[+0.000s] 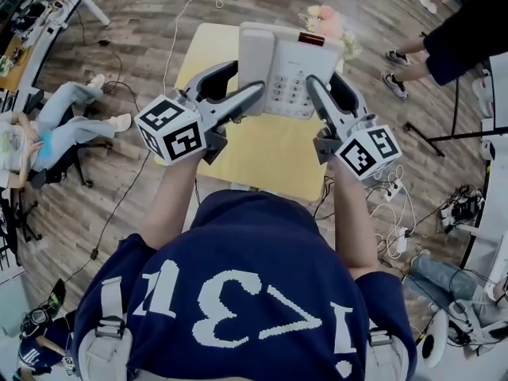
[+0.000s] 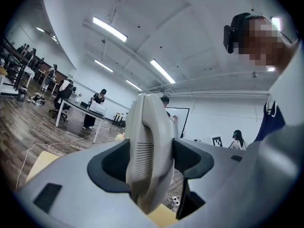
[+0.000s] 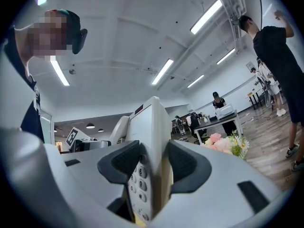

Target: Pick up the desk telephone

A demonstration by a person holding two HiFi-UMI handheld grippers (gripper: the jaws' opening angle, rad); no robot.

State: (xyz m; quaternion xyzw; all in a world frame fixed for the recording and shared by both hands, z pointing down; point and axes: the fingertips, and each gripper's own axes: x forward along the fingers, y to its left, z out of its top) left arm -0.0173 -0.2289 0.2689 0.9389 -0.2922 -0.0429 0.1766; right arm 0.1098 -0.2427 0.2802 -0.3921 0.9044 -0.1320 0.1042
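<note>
The white desk telephone [image 1: 290, 62] hangs in the air above a small yellow table [image 1: 262, 153], held from both sides. My left gripper [image 1: 252, 94] is shut on its left edge, where the handset lies. My right gripper [image 1: 311, 86] is shut on its right edge beside the keypad. In the left gripper view the handset side of the telephone [image 2: 147, 146] stands upright, wedged between the dark pads [image 2: 111, 163] of the left gripper [image 2: 149, 164]. In the right gripper view the telephone [image 3: 151, 127] fills the gap of the right gripper [image 3: 152, 167], number keys showing beside the left pad.
A bunch of pink and white flowers [image 1: 325, 18] sits at the table's far edge. A seated person [image 1: 55, 125] is on the left; another person [image 1: 452, 38] stands at the upper right. Cables and a power strip [image 1: 393, 213] lie on the wooden floor to the right.
</note>
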